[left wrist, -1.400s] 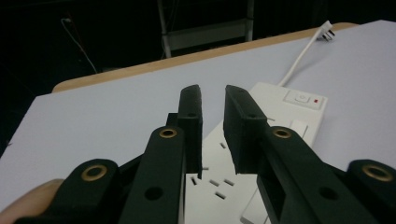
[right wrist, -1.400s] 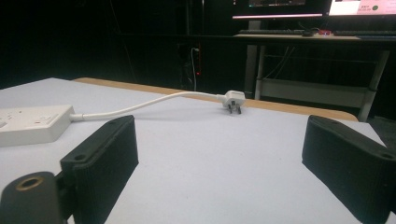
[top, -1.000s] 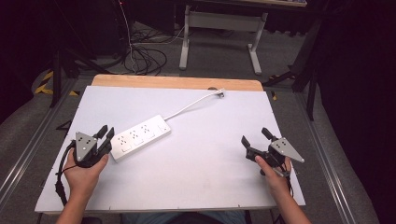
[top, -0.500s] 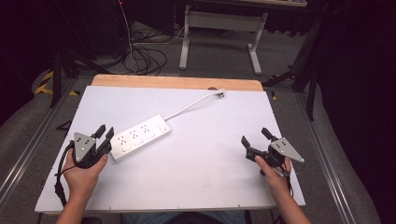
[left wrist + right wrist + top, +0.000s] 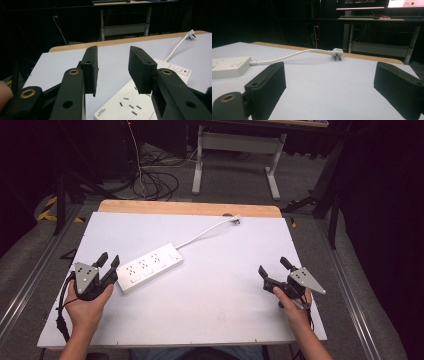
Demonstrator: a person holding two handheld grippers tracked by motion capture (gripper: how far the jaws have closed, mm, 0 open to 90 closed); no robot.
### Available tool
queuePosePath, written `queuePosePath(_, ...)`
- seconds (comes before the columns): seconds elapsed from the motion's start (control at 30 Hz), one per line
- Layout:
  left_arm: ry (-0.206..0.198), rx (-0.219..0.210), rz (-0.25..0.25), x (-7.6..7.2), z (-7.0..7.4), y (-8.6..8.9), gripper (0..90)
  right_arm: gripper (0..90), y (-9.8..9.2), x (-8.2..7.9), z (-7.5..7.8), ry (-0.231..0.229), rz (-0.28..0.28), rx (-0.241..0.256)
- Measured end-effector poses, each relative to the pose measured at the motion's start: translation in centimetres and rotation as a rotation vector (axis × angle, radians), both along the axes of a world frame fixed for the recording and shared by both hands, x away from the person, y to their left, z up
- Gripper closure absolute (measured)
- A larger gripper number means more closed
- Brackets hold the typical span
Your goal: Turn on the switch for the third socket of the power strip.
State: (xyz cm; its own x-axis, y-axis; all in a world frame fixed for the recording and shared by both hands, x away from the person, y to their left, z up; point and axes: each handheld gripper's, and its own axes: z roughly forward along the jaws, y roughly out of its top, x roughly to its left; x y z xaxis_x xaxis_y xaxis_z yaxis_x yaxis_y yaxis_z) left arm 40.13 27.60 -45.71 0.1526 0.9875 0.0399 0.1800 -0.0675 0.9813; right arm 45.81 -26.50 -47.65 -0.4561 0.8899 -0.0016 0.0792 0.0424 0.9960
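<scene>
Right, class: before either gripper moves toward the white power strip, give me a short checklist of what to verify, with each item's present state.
1. Left gripper open: ok; its jaws stand apart with nothing between them.
2. Right gripper open: ok; jaws wide apart and holding nothing.
3. White rectangular power strip lying flat on the white table top, sockets up: ok.
4. Left gripper close to the strip's near end: ok; whether it touches: cannot tell.
5. White plug unplugged, resting near the table's wooden far edge: ok.
6. White cable free of loops or snags: ok.
7. Strip's switch position: cannot tell.
</scene>
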Motion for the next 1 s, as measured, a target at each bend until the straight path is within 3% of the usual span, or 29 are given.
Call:
queuePosePath(0.57,-0.003,0.007,0.032,-0.08,0.22,-0.08,46.4,10.8,0.00,-0.04,0.02,0.002,0.000,0.002)
queuePosePath(1.0,-0.003,-0.057,0.003,-0.30,0.43,0.45,27.7,10.8,0.00,-0.04,0.02,0.001,0.000,0.001)
